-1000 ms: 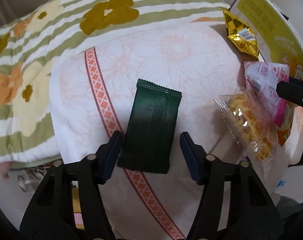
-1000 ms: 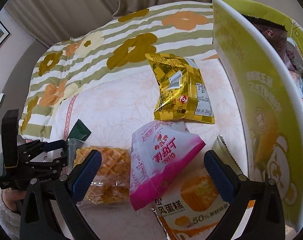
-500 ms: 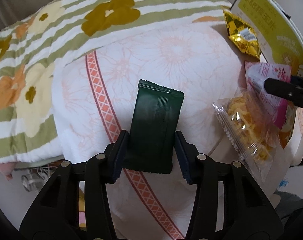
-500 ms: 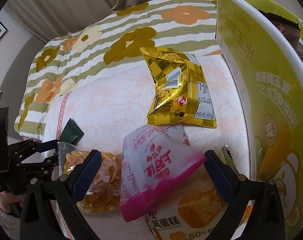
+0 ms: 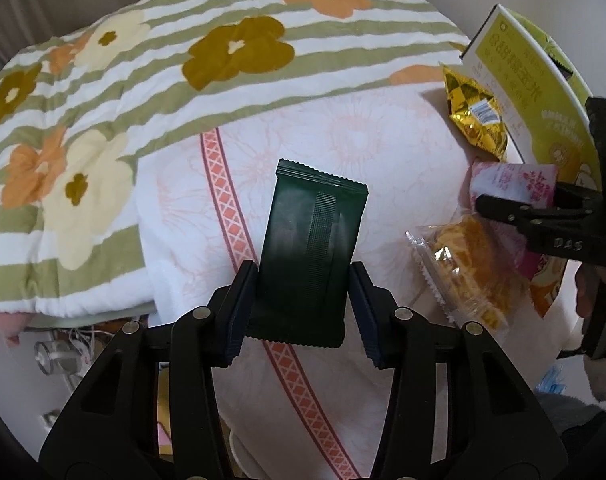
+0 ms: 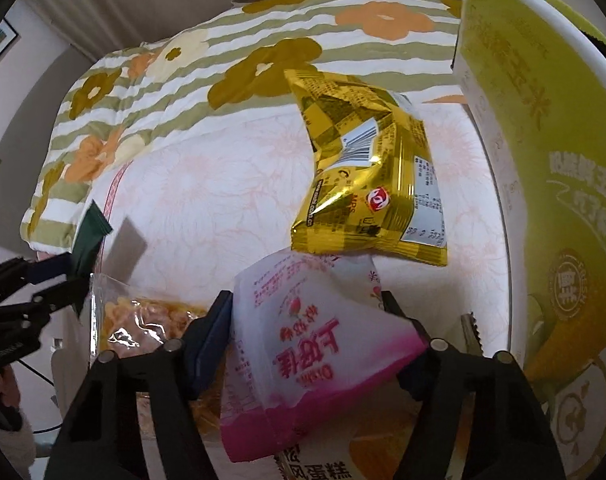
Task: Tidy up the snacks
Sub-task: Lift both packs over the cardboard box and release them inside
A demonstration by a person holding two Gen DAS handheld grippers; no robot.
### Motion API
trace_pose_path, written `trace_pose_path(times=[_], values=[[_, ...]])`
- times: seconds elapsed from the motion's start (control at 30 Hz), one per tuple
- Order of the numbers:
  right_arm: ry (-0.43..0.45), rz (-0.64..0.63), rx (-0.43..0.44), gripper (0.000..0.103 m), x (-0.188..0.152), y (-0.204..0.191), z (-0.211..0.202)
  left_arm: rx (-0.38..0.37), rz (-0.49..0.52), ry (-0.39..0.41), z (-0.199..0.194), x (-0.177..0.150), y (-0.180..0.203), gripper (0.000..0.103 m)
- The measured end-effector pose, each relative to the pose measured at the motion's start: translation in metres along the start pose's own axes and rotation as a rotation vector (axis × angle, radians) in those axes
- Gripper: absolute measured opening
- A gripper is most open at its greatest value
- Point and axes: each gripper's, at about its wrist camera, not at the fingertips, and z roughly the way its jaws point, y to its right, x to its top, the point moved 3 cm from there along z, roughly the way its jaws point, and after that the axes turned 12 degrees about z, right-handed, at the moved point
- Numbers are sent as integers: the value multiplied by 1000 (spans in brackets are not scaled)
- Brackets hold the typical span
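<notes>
My left gripper [image 5: 303,300] is shut on a dark green snack packet [image 5: 311,248] and holds it tilted up off the pink-flowered cloth [image 5: 343,140]. The packet also shows at the left of the right wrist view [image 6: 89,240]. My right gripper [image 6: 311,340] is shut on a pink and white snack bag [image 6: 303,344], also seen in the left wrist view [image 5: 511,184]. A gold packet [image 6: 367,172] lies just beyond it. A clear bag of yellow waffles [image 6: 151,320] lies to its left.
A tall yellow-green box [image 6: 543,140] with snacks inside stands at the right. A cake packet [image 6: 335,460] lies under the pink bag. A green-striped flowered quilt [image 5: 143,60] covers the far side. The bed's edge drops off at the left [image 5: 63,340].
Both grippers have closed: the left on the green packet, the right on the pink bag. The green packet has risen off the cloth.
</notes>
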Motion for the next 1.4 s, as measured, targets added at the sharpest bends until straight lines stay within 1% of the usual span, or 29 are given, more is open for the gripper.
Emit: trace_pose_path(times=[0.13,0.53,0.73,0.9,1.03,1.2,1.33,1.4], values=[[11,9,8,53,0,2,-4,9,0,26,-15,1,3,43],[78,8,30,51,-10,-5,-48,28,-8,113,-62,2,11,43],[142,15,51,51,-20,-8,-87,10,4,159,-83,4,27,43],[213,15,62,51,-20,-4,-125,-3,31,207,-102,16,50,43],[273,28,80,51,-15,12,-155,-5,43,236,-115,32,70,43],[328,31,94,51,-4,45,-185,4,46,279,-131,63,108,43],[356,11,103,51,12,85,-208,19,44,309,-135,95,146,43],[369,0,103,51,22,107,-217,14,41,322,-134,112,168,43]])
